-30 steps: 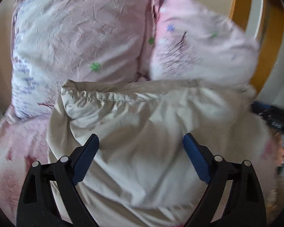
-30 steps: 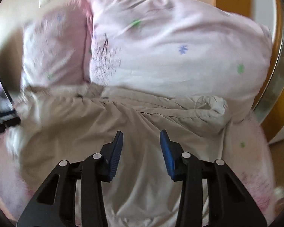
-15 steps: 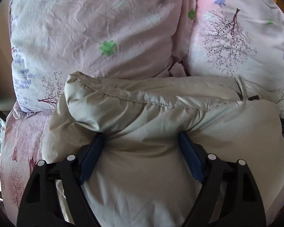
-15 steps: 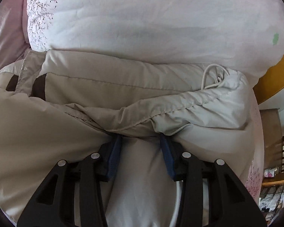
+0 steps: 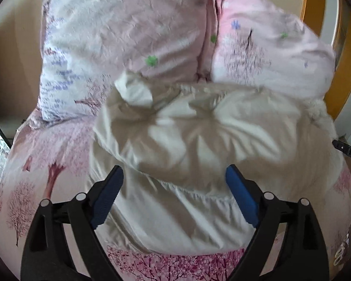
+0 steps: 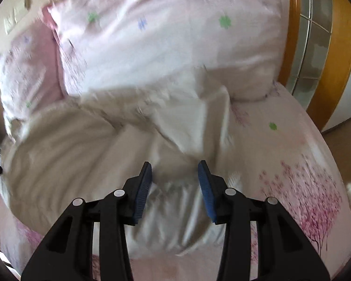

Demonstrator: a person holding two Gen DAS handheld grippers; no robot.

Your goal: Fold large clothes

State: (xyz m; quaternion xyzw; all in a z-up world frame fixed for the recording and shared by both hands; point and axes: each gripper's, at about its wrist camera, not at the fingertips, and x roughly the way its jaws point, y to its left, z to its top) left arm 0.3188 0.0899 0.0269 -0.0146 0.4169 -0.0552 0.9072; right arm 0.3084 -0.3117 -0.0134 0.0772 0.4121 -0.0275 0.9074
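A beige padded jacket (image 5: 199, 135) lies bunched and folded on the bed, its far edge against the pillows. My left gripper (image 5: 174, 171) hovers over the jacket's near part. Its jaws are opening wide, and the cloth lies below them with neither pad pressing on it. In the right wrist view the same jacket (image 6: 82, 154) fills the left and middle. My right gripper (image 6: 175, 166) stands partly open above the jacket's right end. Cloth shows under the gap, but nothing is pinched. Both views are blurred by motion.
Two pink flowered pillows (image 5: 119, 30) (image 5: 269, 53) lean at the head of the bed. A pink sheet (image 6: 292, 164) with a tree print covers the mattress. A wooden door frame (image 6: 339, 58) stands at the right. A black device (image 5: 348, 151) shows at the right edge.
Half a second ago both grippers' pads were sunk into the folded jacket. Both have since drawn back off it, the left jaws stand wider, and the jacket lies loose on the bed.
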